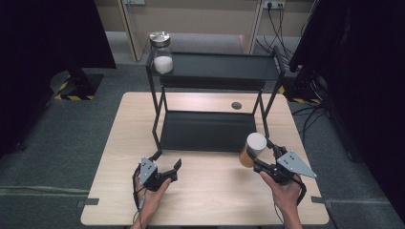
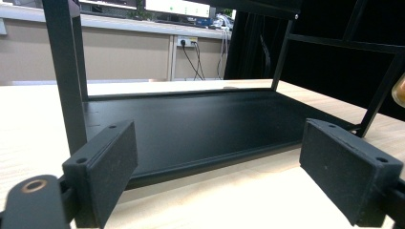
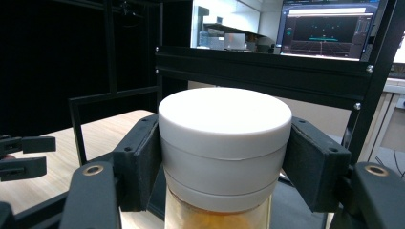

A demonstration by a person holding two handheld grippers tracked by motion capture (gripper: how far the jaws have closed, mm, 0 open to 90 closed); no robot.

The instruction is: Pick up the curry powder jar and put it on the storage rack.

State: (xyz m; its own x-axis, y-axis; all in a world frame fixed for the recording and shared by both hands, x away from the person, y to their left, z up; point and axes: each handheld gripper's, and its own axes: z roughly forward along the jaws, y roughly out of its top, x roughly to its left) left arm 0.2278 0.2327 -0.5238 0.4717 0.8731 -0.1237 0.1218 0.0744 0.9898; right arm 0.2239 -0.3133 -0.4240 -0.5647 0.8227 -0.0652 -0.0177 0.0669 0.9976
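Right gripper point(image 1: 265, 161) clamped the white-lidded jar point(image 3: 224, 138) by its lid, just ahead of the black shelf rack point(image 1: 210, 143). Left gripper point(image 1: 167, 164) sat wide, empty. Best kept upright, lifted clear of the rail.

Each hand carries a black gripper made of angular metal links. The left gripper point(image 1: 168, 168) has a small grey plate with dark screw holes on its top, and a thin dark cable hangs from it along the left hand point(image 1: 152, 193). The right gripper point(image 1: 261, 153) has a larger grey three-cornered plate on top, also with small holes, and a black cable loops beside the right hand point(image 1: 285, 193). In the gripper views the jaws end in flat, matte black rectangular pads point(image 2: 114, 164) with small screw holes at their corners. Round brass-coloured eyelets sit in the black links behind them. Both forearms are bare, without sleeves.
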